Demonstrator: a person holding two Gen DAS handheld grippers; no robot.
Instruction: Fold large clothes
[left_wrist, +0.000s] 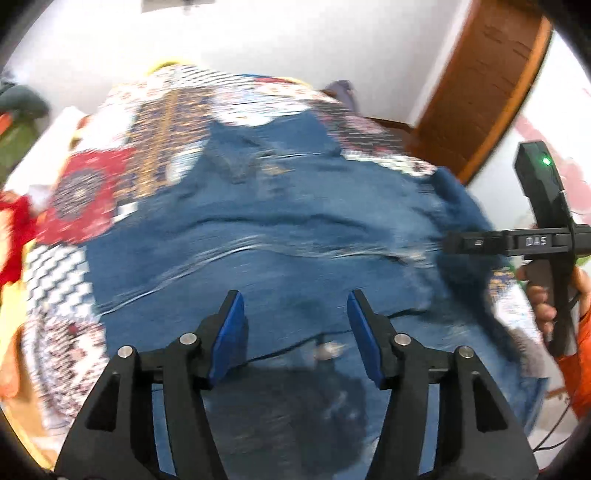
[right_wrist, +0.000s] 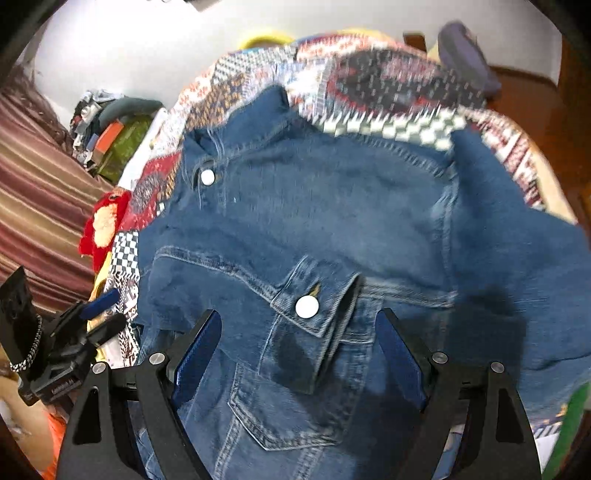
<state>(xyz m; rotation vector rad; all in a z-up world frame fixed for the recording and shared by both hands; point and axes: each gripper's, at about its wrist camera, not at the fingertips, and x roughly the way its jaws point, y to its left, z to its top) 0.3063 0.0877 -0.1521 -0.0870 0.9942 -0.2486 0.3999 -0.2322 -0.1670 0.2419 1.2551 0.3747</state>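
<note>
- Plainly, the denim jacket (right_wrist: 332, 221) lies spread over a patchwork quilt (right_wrist: 388, 77), filling most of both views; its collar edge points toward 11 o'clock in the right wrist view, and a buttoned pocket flap (right_wrist: 314, 299) sits at centre.
- Bare quilt shows past the jacket from 9 to 1 o'clock; a red cloth (right_wrist: 103, 225) lies at the 9 o'clock edge.
- Left gripper (left_wrist: 295, 317): jaws partly apart, nothing between the pads, denim below them; whether they touch it I cannot tell, as the view is blurred.
- Right gripper (right_wrist: 297, 354): jaws wide apart over the pocket flap, clamping nothing.
- A hand (left_wrist: 546, 295) with an orange sleeve holds the right gripper at 3 o'clock in the left wrist view.
- A white wall (left_wrist: 295, 37) stands at 12 o'clock and a wooden door (left_wrist: 480, 81) at 2.
</note>
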